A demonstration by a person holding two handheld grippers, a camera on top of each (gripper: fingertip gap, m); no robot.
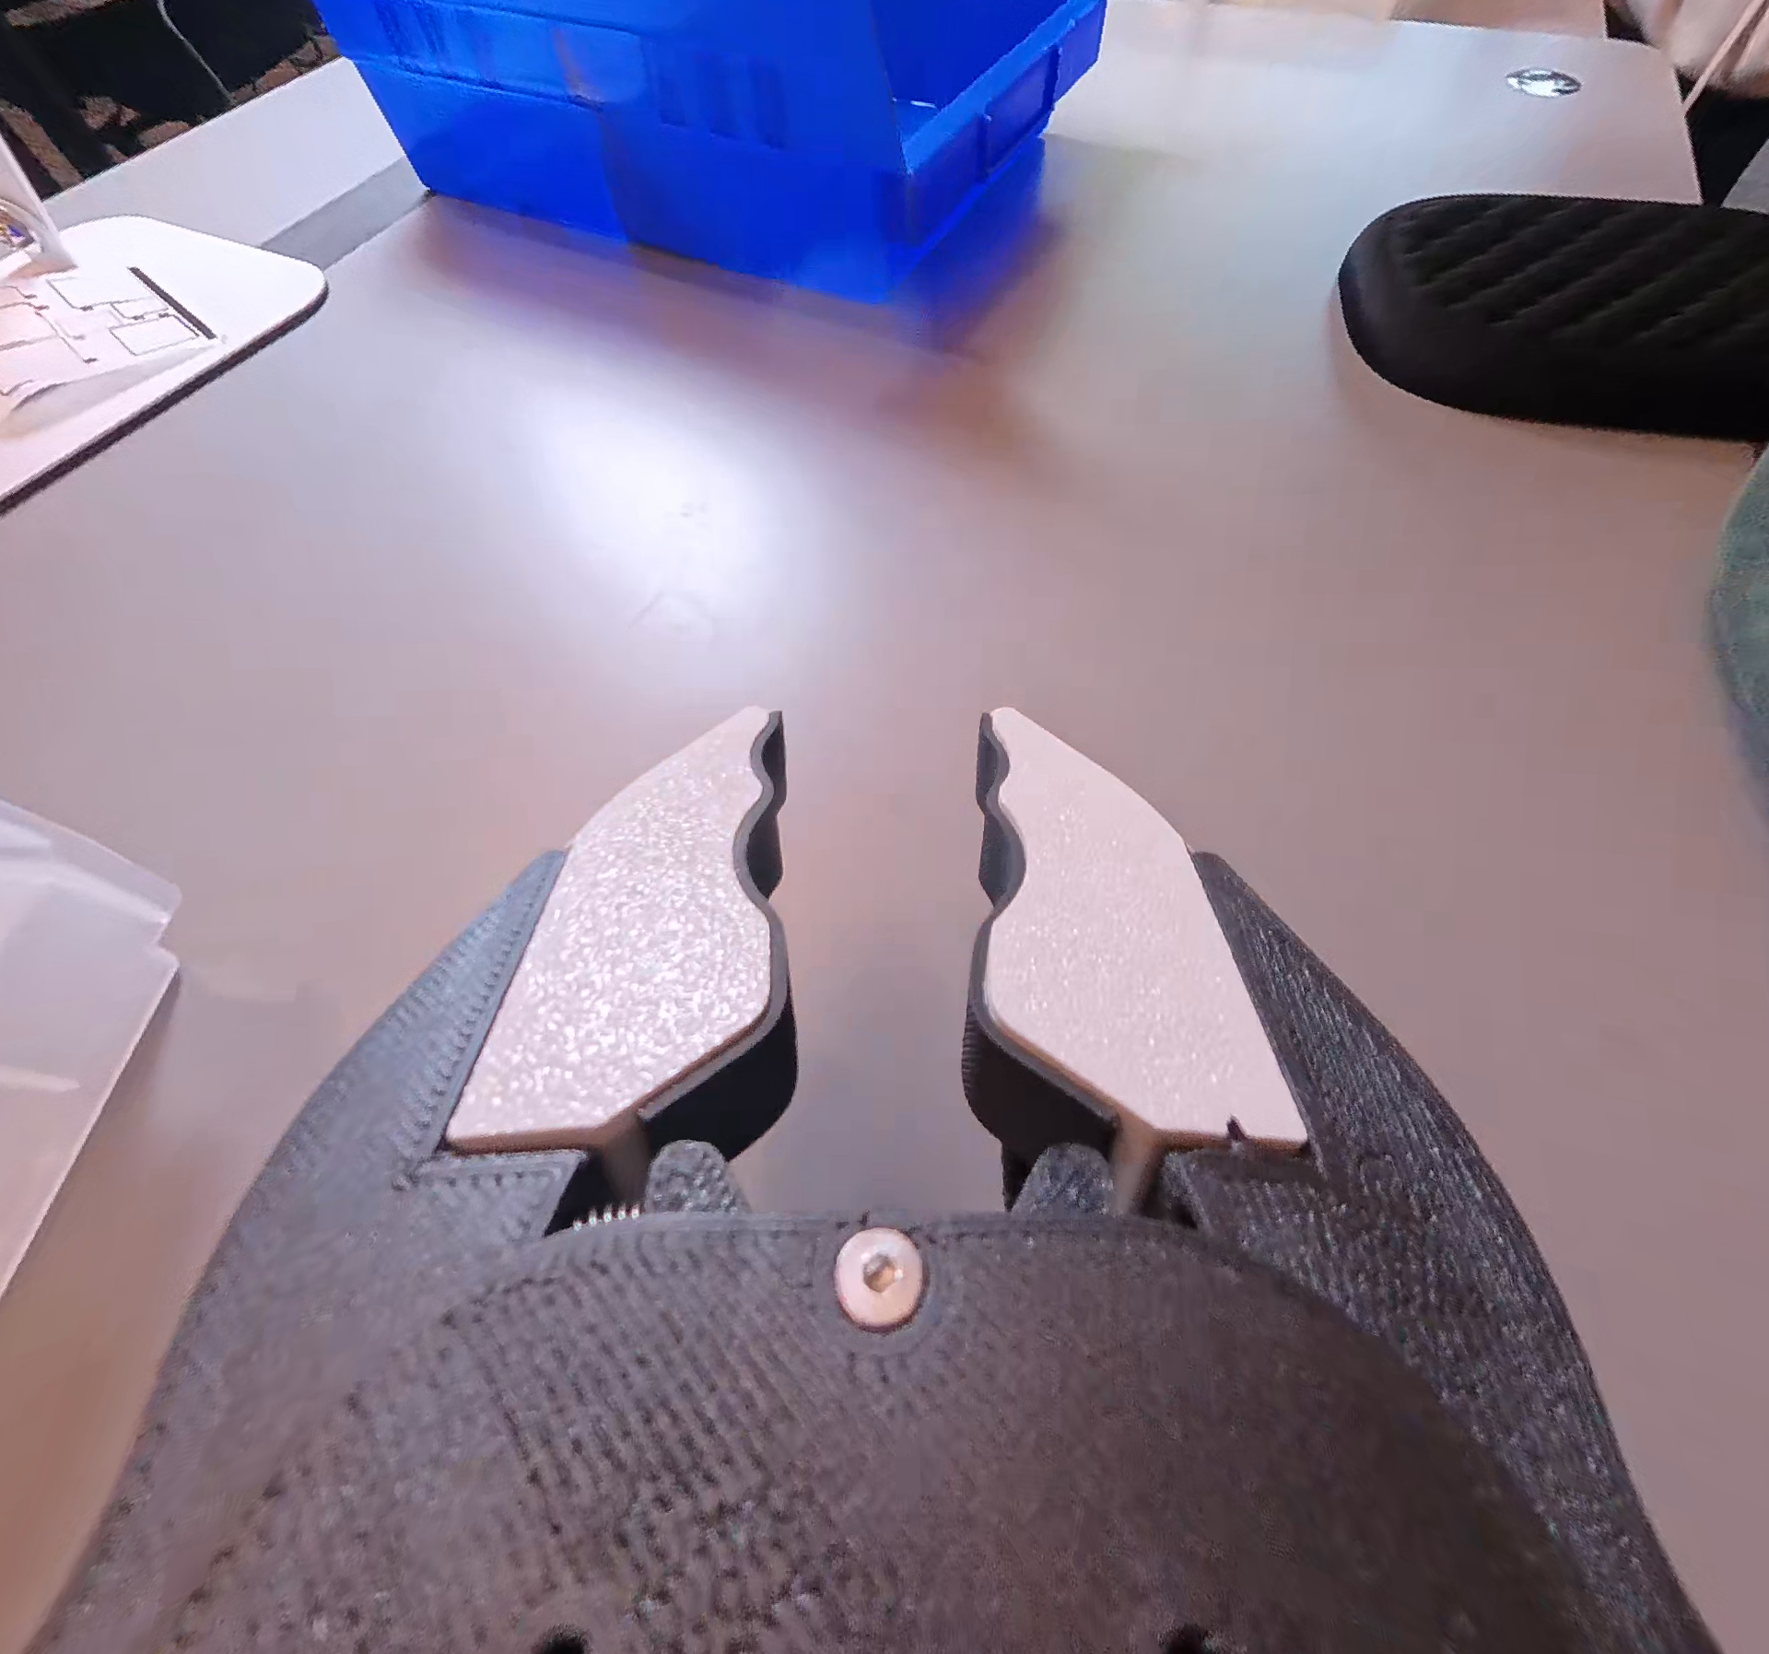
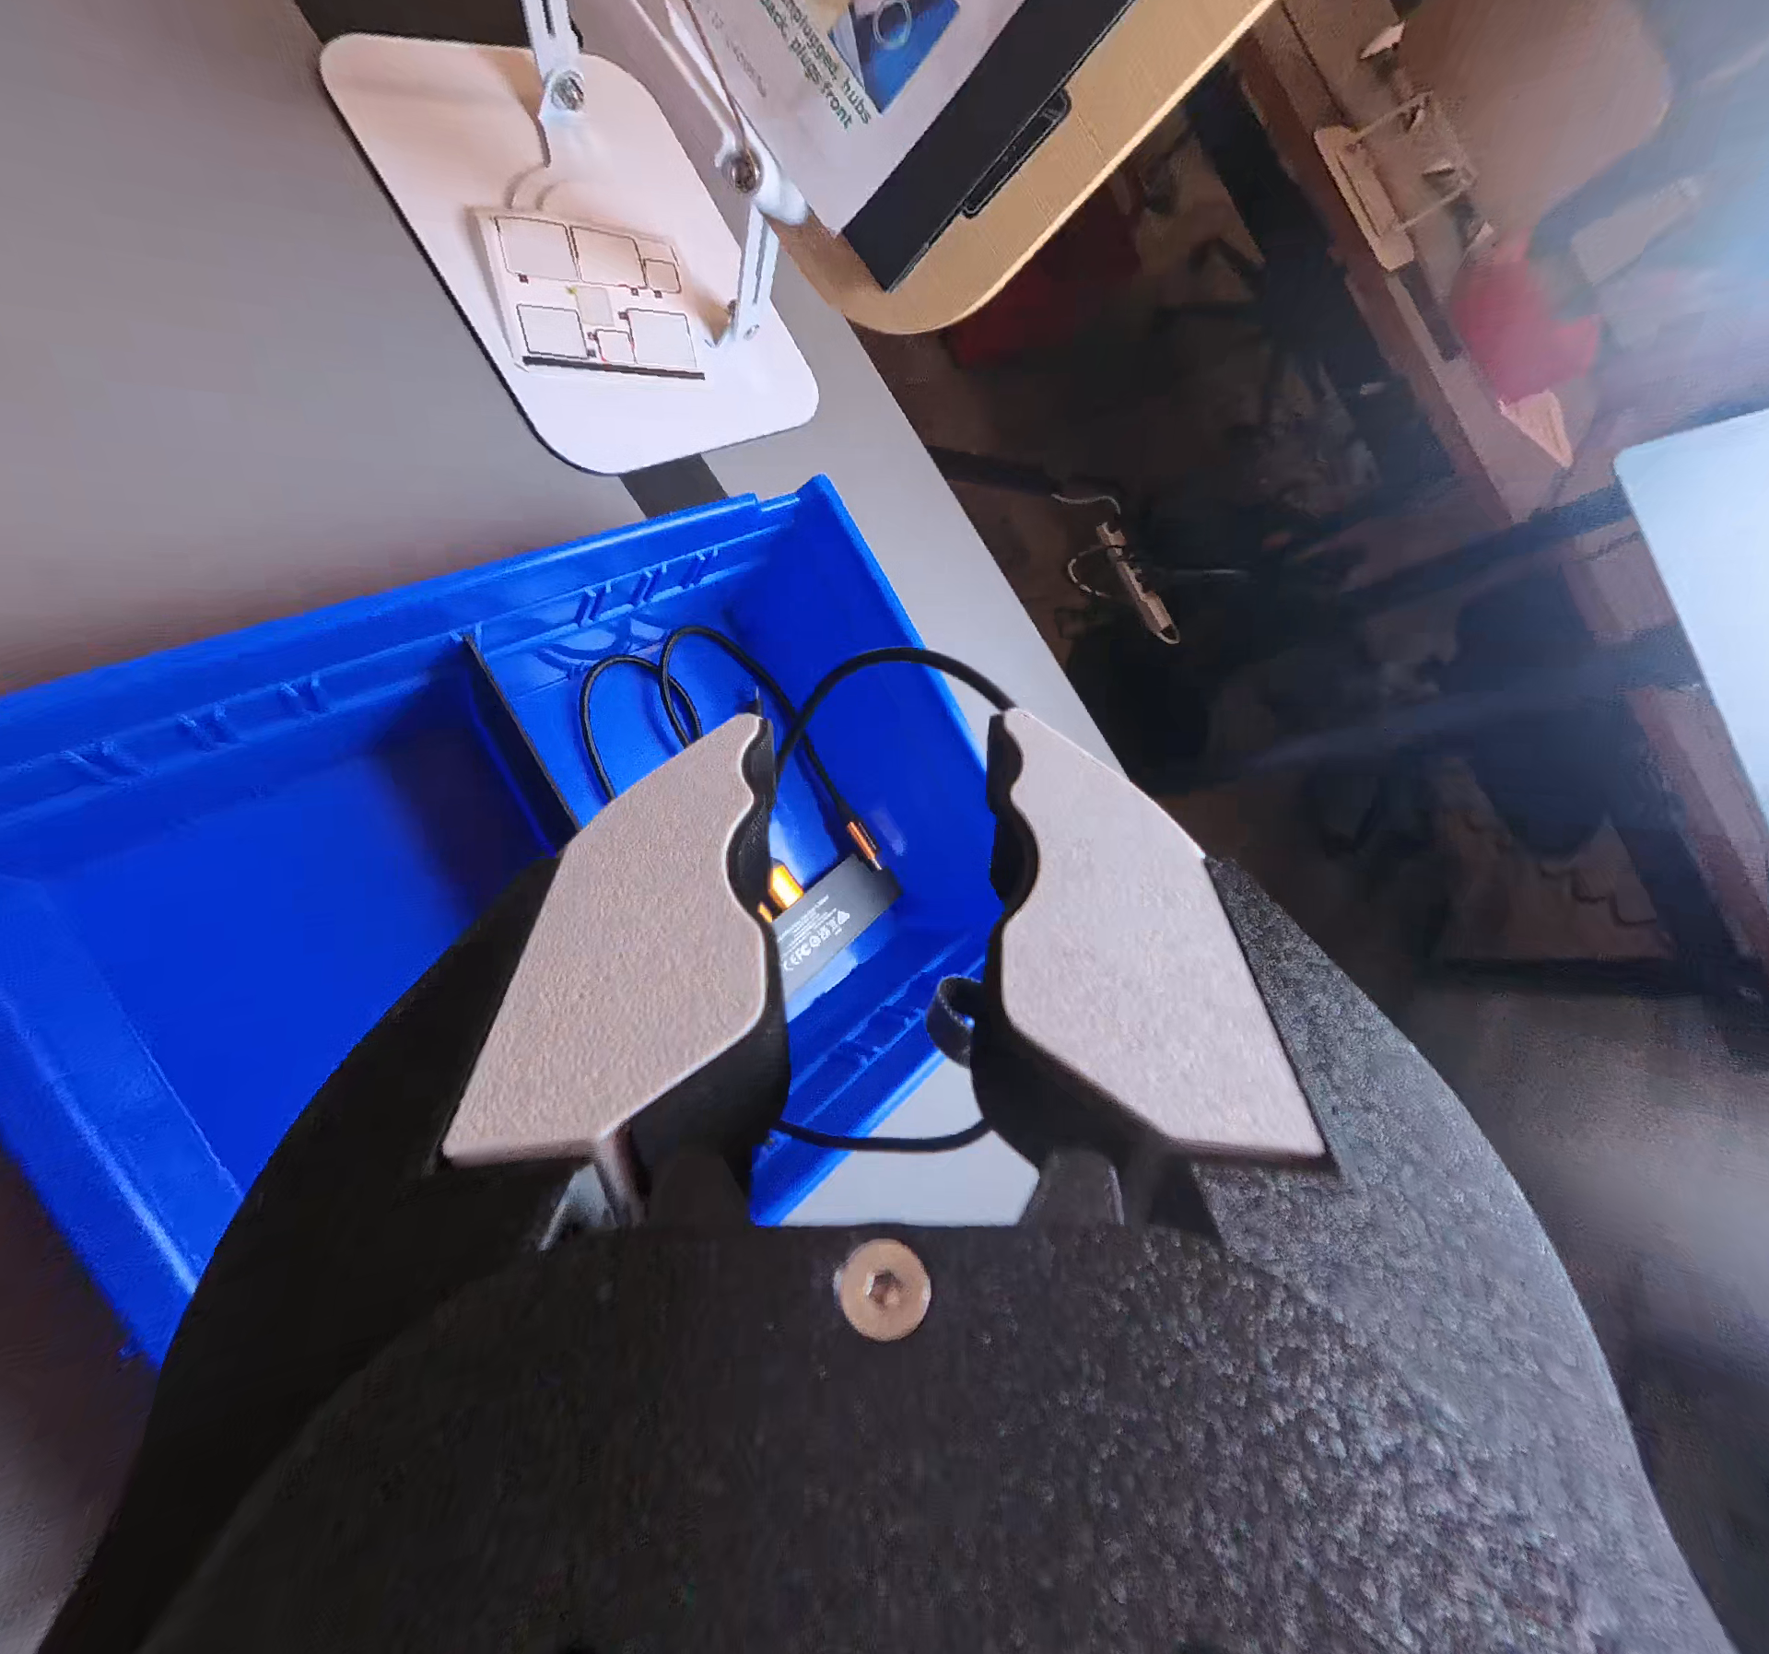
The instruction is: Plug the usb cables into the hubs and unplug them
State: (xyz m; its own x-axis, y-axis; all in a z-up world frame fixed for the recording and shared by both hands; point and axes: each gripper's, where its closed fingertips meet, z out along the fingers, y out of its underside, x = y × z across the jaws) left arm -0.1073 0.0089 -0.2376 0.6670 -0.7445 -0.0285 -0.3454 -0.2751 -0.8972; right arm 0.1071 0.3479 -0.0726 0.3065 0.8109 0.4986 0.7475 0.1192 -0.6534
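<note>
Right hand-held gripper (image 2: 879, 732) gapes above dark hub (image 2: 831, 924), black cable (image 2: 670, 679) looped.

Left claw (image 1: 881, 737) is hanging open over bare grey counter (image 1: 593, 574), gripping nothing. Blue bin (image 1: 727, 105) is sitting well ahead, white card (image 1: 124, 335) lying off left, black padded thing (image 1: 1570, 306) poking in from right.

1. The right gripper's fingers (image 2: 613, 957) hid part of the USB hub (image 2: 831, 924) and black cable (image 2: 890, 665).
2. The blue bin (image 1: 727, 124) was cut off at the top edge.
3. The floor clutter (image 2: 1340, 651) was too blurred to identify.
</note>
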